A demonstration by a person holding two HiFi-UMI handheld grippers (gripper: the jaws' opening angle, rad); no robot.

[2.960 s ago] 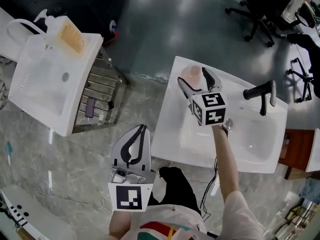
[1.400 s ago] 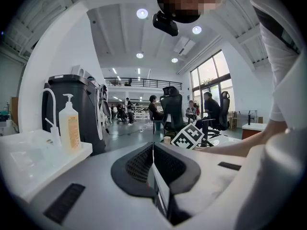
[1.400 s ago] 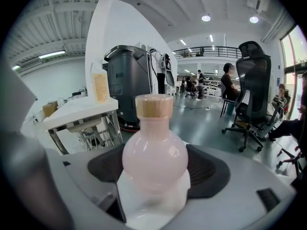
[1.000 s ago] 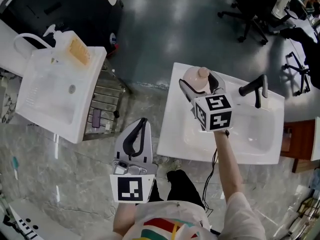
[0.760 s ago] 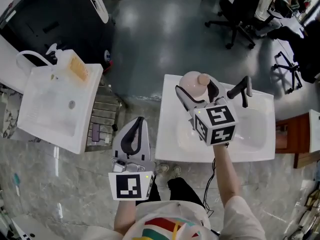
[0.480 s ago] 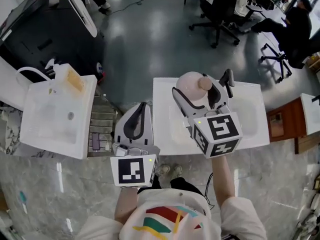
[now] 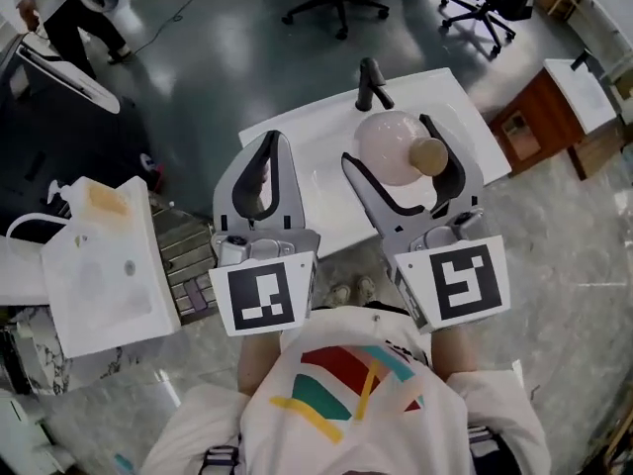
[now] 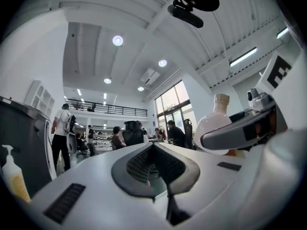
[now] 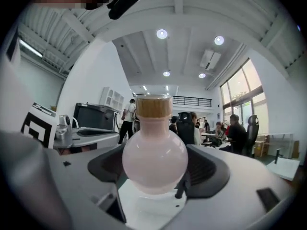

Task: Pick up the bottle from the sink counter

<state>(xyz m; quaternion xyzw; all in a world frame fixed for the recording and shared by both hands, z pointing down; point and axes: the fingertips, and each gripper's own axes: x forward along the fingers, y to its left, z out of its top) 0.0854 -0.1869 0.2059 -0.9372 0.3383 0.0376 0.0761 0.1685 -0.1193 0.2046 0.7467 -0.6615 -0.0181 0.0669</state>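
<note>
While the left tongs [image 7: 269, 156] hang empty with their jaws pressed together by the left edge of the white surface [image 7: 307, 137], the right tongs [image 7: 396, 156] are clamped on the round pink bottle [image 7: 386, 144]. They hold it clear above that surface, near the black faucet [image 7: 369, 82]. Only the curved belly sits between the pads, so the hold looks liable to slip. Any slackening or a quick swing could let the smooth body roll out, cork [image 7: 430, 154] leading, and drop onto the surface or past its near edge to the floor [image 7: 554, 226].
</note>
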